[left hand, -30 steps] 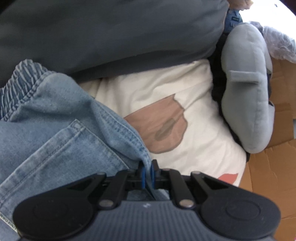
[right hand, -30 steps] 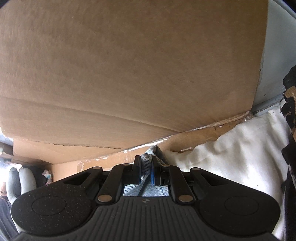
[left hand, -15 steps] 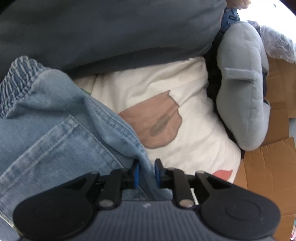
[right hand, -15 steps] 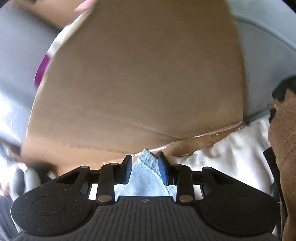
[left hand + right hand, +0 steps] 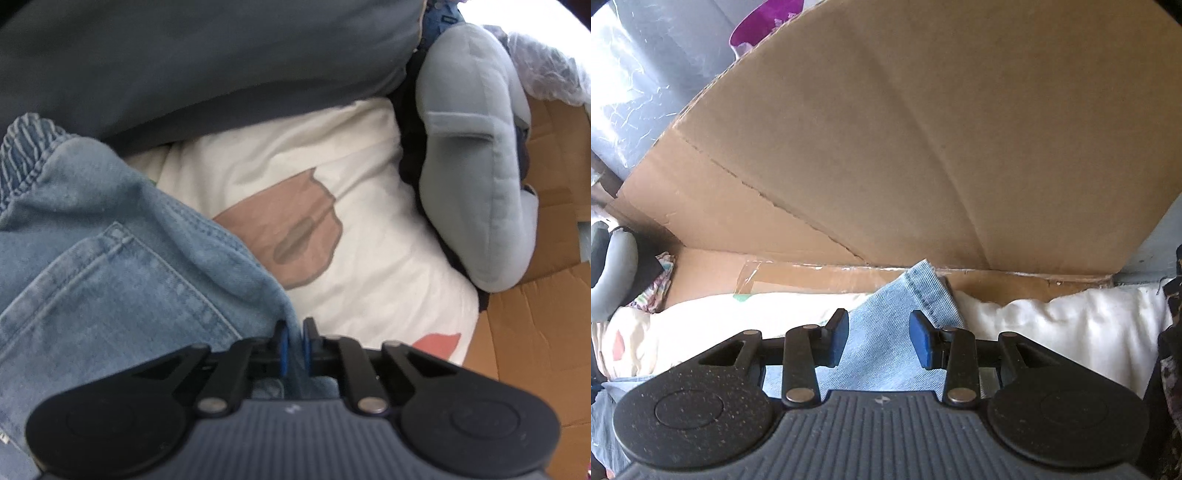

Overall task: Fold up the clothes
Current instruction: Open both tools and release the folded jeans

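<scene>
Right wrist view: our right gripper [image 5: 879, 338] has just been opening and stands released over the jeans [image 5: 886, 332], whose hem runs ahead toward the cardboard [image 5: 923, 129]; earlier it pinched that hem. Our left gripper [image 5: 293, 343] grasps denim beside the pillow [image 5: 369, 184]

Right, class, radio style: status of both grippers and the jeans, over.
Left gripper shut on jeans edge. Right gripper open, fingers just been opening, denim between them, unpinched. Cardboard flap close ahead. Over.
</scene>
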`<control>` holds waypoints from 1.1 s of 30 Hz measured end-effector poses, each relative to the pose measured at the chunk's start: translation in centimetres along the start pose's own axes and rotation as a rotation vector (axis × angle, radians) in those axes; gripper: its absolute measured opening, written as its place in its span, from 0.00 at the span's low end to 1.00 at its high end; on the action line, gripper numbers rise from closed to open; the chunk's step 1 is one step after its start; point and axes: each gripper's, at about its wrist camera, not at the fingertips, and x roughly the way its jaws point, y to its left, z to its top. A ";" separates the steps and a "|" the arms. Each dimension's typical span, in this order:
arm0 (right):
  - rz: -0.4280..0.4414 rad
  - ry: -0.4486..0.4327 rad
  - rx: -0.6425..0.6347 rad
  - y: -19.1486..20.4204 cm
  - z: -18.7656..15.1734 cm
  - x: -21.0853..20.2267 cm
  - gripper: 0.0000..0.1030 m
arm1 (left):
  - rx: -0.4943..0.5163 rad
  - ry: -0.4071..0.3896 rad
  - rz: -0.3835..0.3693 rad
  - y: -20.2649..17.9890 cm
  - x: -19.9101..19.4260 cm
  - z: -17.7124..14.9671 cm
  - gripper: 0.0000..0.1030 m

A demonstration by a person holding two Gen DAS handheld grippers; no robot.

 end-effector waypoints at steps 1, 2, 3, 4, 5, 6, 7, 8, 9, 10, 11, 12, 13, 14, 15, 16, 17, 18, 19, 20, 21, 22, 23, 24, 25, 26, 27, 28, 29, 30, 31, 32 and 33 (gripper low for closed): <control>0.000 0.000 -0.005 0.0 -0.2 0.0 0.42 | -0.007 0.008 0.004 0.0 0.3 0.1 0.08; -0.004 0.000 -0.019 0.3 -0.3 0.0 0.42 | -0.010 0.017 0.008 0.0 0.4 0.2 0.09; -0.006 0.001 -0.034 0.7 -0.4 0.0 0.42 | -0.007 0.027 0.013 -0.1 0.3 0.3 0.11; -0.005 0.001 -0.051 1.2 -0.5 -0.1 0.42 | 0.006 0.032 0.017 -0.3 0.1 0.4 0.14; -0.003 0.001 -0.069 1.8 -0.6 -0.2 0.42 | 0.034 0.033 0.015 -0.8 -0.4 0.4 0.19; -0.002 0.001 -0.087 2.3 -0.8 -0.4 0.42 | 0.069 0.032 0.008 -1.4 -0.9 0.4 0.26; -0.001 0.001 -0.103 2.8 -0.9 -0.5 0.42 | 0.108 0.032 -0.003 -2.0 -1.4 0.4 0.27; 0.001 0.000 -0.113 3.2 -1.0 -0.6 0.42 | 0.149 0.035 -0.012 -2.6 -1.9 0.4 0.27; 0.004 -0.001 -0.122 3.5 -1.0 -0.8 0.42 | 0.190 0.044 -0.014 -3.3 -2.1 0.4 0.29; 0.011 -0.001 -0.134 3.8 -1.1 -0.8 0.42 | 0.231 0.056 -0.014 -4.0 -2.3 0.3 0.30; 0.017 0.000 -0.146 4.0 -1.0 -1.0 0.42 | 0.272 0.068 -0.013 -4.8 -2.5 0.2 0.30; 0.023 0.002 -0.158 4.3 -1.0 -1.1 0.42 | 0.313 0.077 -0.013 -5.5 -2.6 0.1 0.31; 0.026 0.004 -0.169 4.6 -1.0 -1.1 0.42 | 0.354 0.084 -0.018 -6.3 -2.7 -0.2 0.34; 0.027 0.004 -0.178 4.9 -1.1 -1.0 0.42 | 0.396 0.091 -0.027 -7.0 -2.9 -0.7 0.35; 0.028 0.004 -0.189 5.2 -1.1 -1.0 0.42 | 0.440 0.098 -0.035 -7.8 -3.1 -1.1 0.38; 0.031 0.006 -0.206 5.5 -1.1 -0.9 0.42 | 0.488 0.104 -0.043 -8.7 -3.0 -1.6 0.40; 0.033 0.010 -0.226 5.9 -1.2 -0.9 0.42 | 0.534 0.112 -0.053 -9.5 -2.9 -2.2 0.41; 0.037 0.013 -0.245 6.3 -1.2 -0.9 0.42 | 0.577 0.122 -0.063 -10.3 -2.7 -2.7 0.41; 0.044 0.018 -0.262 6.6 -1.2 -0.8 0.42 | 0.621 0.135 -0.078 -11.0 -2.5 -3.4 0.41; 0.051 0.022 -0.280 7.0 -1.2 -0.7 0.42 | 0.657 0.154 -0.099 -11.6 -2.3 -4.1 0.41; 0.057 0.026 -0.302 7.4 -1.2 -0.6 0.42 | 0.688 0.175 -0.122 -12.1 -1.8 -4.7 0.41; 0.063 0.030 -0.324 7.8 -1.3 -0.5 0.42 | 0.720 0.196 -0.138 -12.6 -1.4 -5.3 0.41; 0.070 0.034 -0.346 8.2 -1.3 -0.3 0.42 | 0.758 0.213 -0.141 -13.0 -1.1 -6.0 0.41; 0.076 0.038 -0.369 8.6 -1.3 -0.1 0.42 | 0.797 0.225 -0.136 -13.4 -0.7 -6.7 0.41; 0.079 0.044 -0.400 9.1 -1.4 0.1 0.42 | 0.831 0.236 -0.132 -13.8 -0.4 -7.4 0.41; 0.082 0.050 -0.431 9.6 -1.5 0.3 0.42 | 0.865 0.246 -0.130 -14.1 -0.1 -8.1 0.41; 0.086 0.056 -0.461 10.1 -1.6 0.5 0.42 | 0.901 0.254 -0.132 -14.5 0.1 -8.8 0.41; 0.094 0.064 -0.486 10.6 -1.7 0.8 0.42 | 0.939 0.259 -0.134 -14.9 0.4 -9.5 0.41; 0.104 0.075 -0.508 11.1 -1.9 1.2 0.42 | 0.977 0.263 -0.137 -15.3 0.6 -10.3 0.41; 0.113 0.086 -0.531 11.7 -2.0 1.6 0.42 | 1.013 0.268 -0.143 -15.6 0.7 -11.1 0.41; 0.122 0.097 -0.554 12.3 -2.2 1.9 0.42 | 1.047 0.275 -0.151 -15.9 0.9 -11.8 0.41; 0.131 0.107 -0.578 12.8 -2.4 2.2 0.42 | 1.078 0.281 -0.158 -16.1 1.1 -12.6 0.41; 0.143 0.115 -0.604 13.4 -2.7 2.6 0.42 | 1.107 0.283 -0.162 -16.4 1.2 -13.3 0.41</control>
